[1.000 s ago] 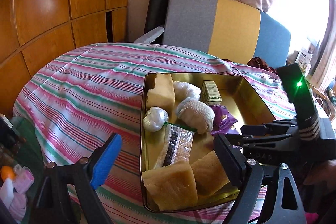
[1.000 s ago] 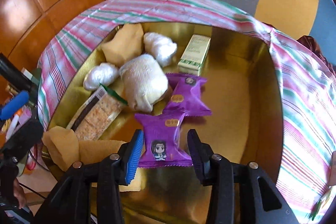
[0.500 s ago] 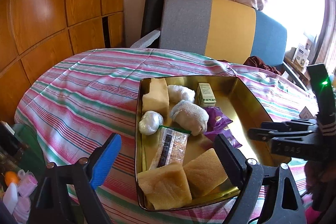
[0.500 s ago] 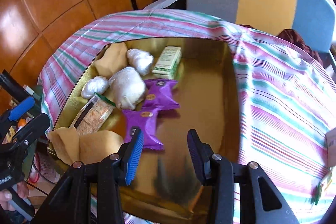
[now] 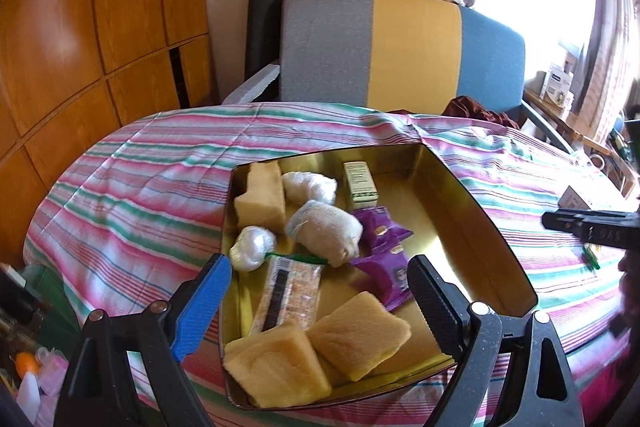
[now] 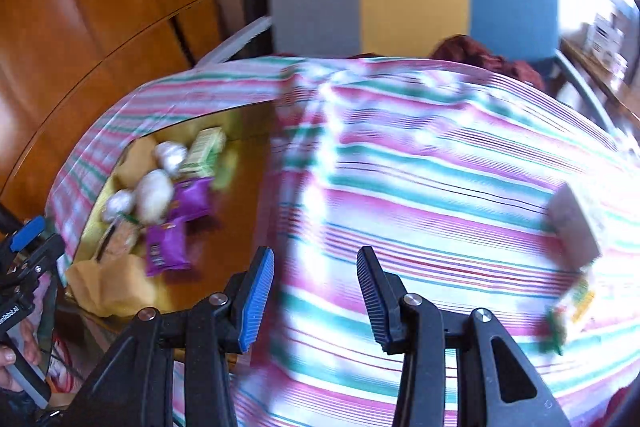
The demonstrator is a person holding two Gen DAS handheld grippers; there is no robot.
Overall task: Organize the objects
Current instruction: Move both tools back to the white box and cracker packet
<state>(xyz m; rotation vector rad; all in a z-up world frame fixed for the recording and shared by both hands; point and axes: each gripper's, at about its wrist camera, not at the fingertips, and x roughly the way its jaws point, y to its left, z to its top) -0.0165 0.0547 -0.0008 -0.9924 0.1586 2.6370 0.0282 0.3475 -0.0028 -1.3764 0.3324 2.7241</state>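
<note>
The gold tin (image 5: 480,211) sits on the striped surface (image 5: 132,187), just beyond the left gripper (image 5: 316,291), whose fingers (image 5: 202,301) stand wide apart with nothing between them. The tin's near edge shows between the two fingers. The right gripper (image 6: 316,291) hovers over bare cloth to the right of the tin; its fingers (image 6: 256,299) are parted and empty.

In the tin, counted from the left wrist view: three yellow sponges (image 5: 360,331), one at the far left corner and two at the near edge; two purple packets (image 5: 384,275) near the middle; one green box (image 5: 360,183) at the far side; three white wrapped bundles (image 5: 324,231); and one flat snack bar (image 5: 288,295). The right half of the tin is bare metal.

The right wrist view is smeared by motion blur, so the tin's contents there are only coloured blobs. A pale box (image 6: 576,227) and a small green-and-yellow packet (image 6: 568,311) lie near the surface's right edge, too blurred to read. The left finger hides part of the tin's near left corner. A hand (image 6: 16,359) is cut off at the frame's left edge.
</note>
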